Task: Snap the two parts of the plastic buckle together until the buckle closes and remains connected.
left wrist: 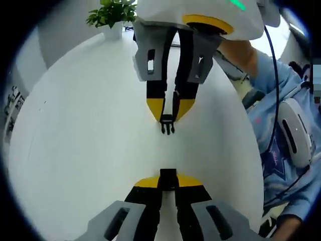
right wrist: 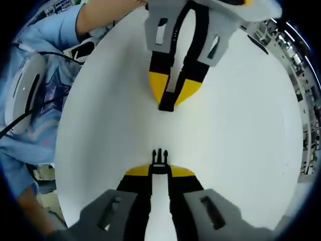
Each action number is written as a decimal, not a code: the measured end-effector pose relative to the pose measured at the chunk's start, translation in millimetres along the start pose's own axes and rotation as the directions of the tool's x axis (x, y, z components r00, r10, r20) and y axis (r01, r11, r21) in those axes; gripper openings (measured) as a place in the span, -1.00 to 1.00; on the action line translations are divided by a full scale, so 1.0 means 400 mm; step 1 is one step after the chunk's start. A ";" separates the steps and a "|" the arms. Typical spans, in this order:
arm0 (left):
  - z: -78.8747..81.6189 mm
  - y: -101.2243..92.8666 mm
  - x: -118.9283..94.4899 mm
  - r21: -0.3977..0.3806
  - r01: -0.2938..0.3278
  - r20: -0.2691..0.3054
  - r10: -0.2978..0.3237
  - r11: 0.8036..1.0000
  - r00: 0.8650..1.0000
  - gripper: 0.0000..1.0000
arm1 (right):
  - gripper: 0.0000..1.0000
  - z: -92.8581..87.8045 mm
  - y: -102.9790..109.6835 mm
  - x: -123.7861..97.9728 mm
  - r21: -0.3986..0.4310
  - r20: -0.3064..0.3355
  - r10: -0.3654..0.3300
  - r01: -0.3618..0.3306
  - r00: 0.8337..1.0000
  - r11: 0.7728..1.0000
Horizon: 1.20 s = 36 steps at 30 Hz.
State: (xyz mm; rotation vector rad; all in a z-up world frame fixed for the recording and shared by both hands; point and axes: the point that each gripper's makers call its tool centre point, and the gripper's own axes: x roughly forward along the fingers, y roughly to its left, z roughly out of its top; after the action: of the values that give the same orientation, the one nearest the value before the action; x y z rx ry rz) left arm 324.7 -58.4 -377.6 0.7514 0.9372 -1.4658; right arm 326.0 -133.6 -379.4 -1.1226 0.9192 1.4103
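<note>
My left gripper (left wrist: 168,181) is shut on the black socket half of the buckle (left wrist: 168,174), which sticks out between its yellow tips. Facing it from the top of the left gripper view, my right gripper (left wrist: 169,111) is shut on the pronged half (left wrist: 167,124), with its prongs pointing at the socket. A gap of white table separates the two halves. In the right gripper view the pronged half (right wrist: 159,157) sits in the right gripper (right wrist: 159,171). There the socket half (right wrist: 168,102) hangs in the left gripper (right wrist: 171,94). A black strap (right wrist: 176,55) runs back from each half.
Both grippers hover over a round white table (left wrist: 75,130). A potted plant (left wrist: 113,15) stands at its far edge. A person in a light blue sleeve (left wrist: 281,100) stands close along the table's side (right wrist: 40,75). Shelving (right wrist: 308,100) lies beyond the table.
</note>
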 end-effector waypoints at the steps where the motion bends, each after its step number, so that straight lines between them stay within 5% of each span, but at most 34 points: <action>1: -0.001 0.004 -0.002 0.008 -0.008 0.005 0.008 1.000 1.000 -0.84 | -0.77 0.000 -0.003 0.000 0.000 -0.001 0.000 0.000 1.000 1.000; 6: 0.000 0.021 -0.020 0.032 -0.023 0.046 0.021 0.999 0.999 -0.85 | -0.77 -0.002 -0.007 0.001 -0.001 -0.006 0.003 -0.003 1.000 1.000; 12: -0.009 0.026 -0.009 0.061 -0.044 0.014 0.043 0.997 0.999 -0.82 | -0.77 0.000 -0.011 0.003 -0.006 -0.021 0.007 -0.007 1.000 1.000; 20: 0.004 0.021 -0.048 0.091 -0.069 0.095 0.060 0.993 0.994 -0.76 | -0.77 0.000 -0.018 0.006 -0.005 -0.030 0.006 -0.007 1.000 1.000; 36: -0.057 0.054 -0.021 0.081 -0.078 0.188 0.062 0.994 0.980 -0.73 | -0.77 0.019 -0.026 0.026 0.014 -0.043 -0.009 0.010 0.999 1.000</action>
State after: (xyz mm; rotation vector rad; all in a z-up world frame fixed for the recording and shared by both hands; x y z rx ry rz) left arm 345.6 -34.3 -383.7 0.6919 0.7023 -1.4946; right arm 335.2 -122.3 -387.2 -1.1490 0.9518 1.3747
